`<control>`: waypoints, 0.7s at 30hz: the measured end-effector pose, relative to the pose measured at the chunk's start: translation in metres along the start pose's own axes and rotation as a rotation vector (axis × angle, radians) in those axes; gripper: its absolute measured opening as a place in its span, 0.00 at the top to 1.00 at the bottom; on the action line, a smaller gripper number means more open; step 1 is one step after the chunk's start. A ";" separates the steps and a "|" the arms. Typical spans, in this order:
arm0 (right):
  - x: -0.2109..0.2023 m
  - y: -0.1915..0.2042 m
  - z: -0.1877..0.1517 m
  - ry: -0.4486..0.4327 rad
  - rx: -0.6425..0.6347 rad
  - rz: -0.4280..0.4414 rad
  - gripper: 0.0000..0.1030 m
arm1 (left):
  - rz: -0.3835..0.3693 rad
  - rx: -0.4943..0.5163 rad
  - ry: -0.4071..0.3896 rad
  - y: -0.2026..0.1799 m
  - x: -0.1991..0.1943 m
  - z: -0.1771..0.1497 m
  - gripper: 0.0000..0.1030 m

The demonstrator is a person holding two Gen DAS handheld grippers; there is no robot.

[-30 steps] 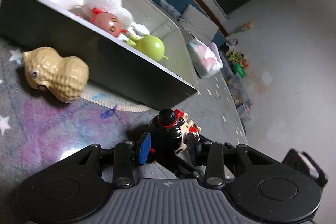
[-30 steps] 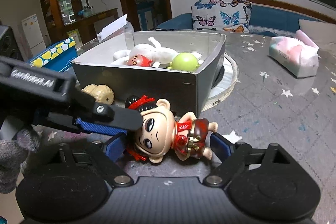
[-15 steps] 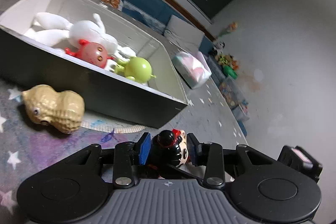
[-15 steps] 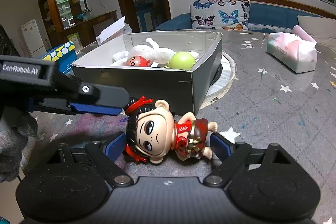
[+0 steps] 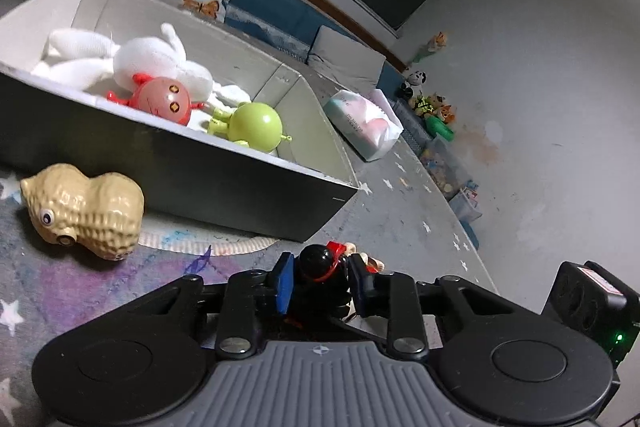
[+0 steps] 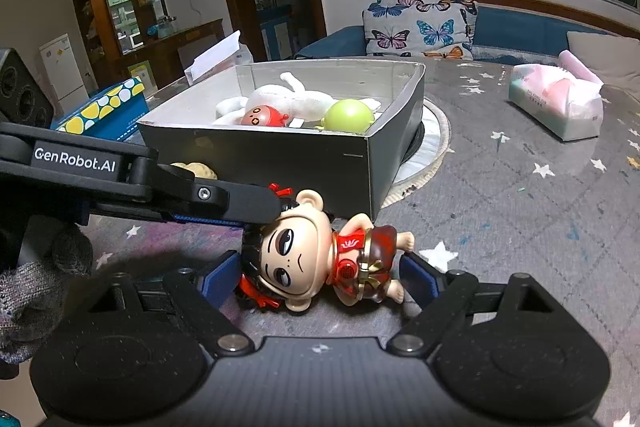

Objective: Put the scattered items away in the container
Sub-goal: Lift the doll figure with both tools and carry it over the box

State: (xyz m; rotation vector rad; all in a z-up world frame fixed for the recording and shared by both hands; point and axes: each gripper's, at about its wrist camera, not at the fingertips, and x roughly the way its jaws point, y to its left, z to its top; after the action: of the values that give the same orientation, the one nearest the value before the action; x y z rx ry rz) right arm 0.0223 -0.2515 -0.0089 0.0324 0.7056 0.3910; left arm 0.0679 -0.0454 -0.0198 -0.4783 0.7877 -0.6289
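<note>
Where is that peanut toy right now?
The peanut toy lies on the star-patterned mat at the left of the left wrist view, just outside the box's near wall; the right wrist view shows only a sliver of it.

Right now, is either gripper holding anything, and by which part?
The left gripper clamps the black-haired, red-clothed doll figurine by its head. The right gripper straddles it, open.

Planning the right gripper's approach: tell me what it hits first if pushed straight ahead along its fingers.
The doll, almost at once: it lies on its side between the open fingers of the right gripper, its head already pinched by the left gripper. Behind it, probably, comes the grey box wall, though depth is unclear.
</note>
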 end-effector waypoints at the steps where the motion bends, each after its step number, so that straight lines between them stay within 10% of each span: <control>1: -0.002 0.001 0.000 -0.003 -0.003 0.001 0.15 | -0.003 -0.001 -0.003 -0.001 -0.002 0.001 0.73; 21: 0.020 0.011 0.120 -0.089 -0.166 0.110 0.15 | 0.028 0.013 -0.217 0.003 -0.035 0.089 0.73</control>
State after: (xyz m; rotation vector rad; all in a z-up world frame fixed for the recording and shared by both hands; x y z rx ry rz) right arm 0.1092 -0.2220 0.0721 -0.0684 0.5829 0.5496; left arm 0.1190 -0.0051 0.0508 -0.5130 0.5833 -0.5452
